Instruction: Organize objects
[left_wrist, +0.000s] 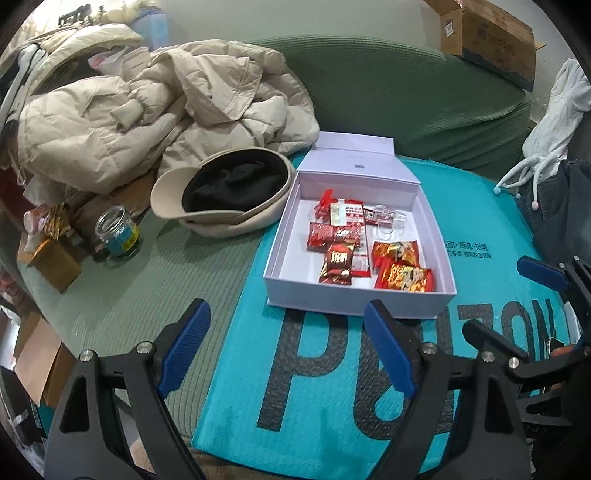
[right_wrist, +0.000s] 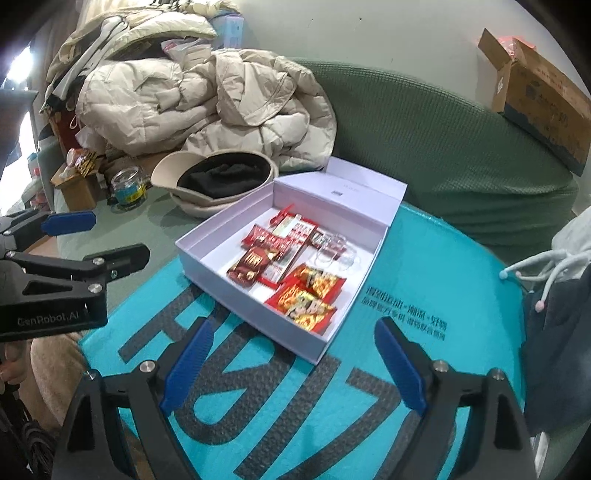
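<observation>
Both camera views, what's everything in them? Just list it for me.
Box: one, white, lid open, on the teal mat.
Snack packets: several, red and gold, inside the box.
Mat: one, teal, dark lettering, on the sofa.
Hat: one, beige, black lining, left of the box.
Coat: one, cream, heaped behind the hat.
Jar: one, glass, blue label, far left.
Cardboard carton: one, brown, on the sofa back.
Left gripper: open, empty.
Right gripper: open, empty.

The white box (left_wrist: 360, 295) is looking like smooth matt cardboard, and the snack packets (left_wrist: 402, 275) inside are shining like glossy foil. The teal mat (left_wrist: 325, 387) is showing a pebbly, rough weave. Far left, the beige puffer jacket (left_wrist: 147, 110) is looking like soft crinkly nylon, and the jar (left_wrist: 116, 230) is glinting like clear glass.
</observation>
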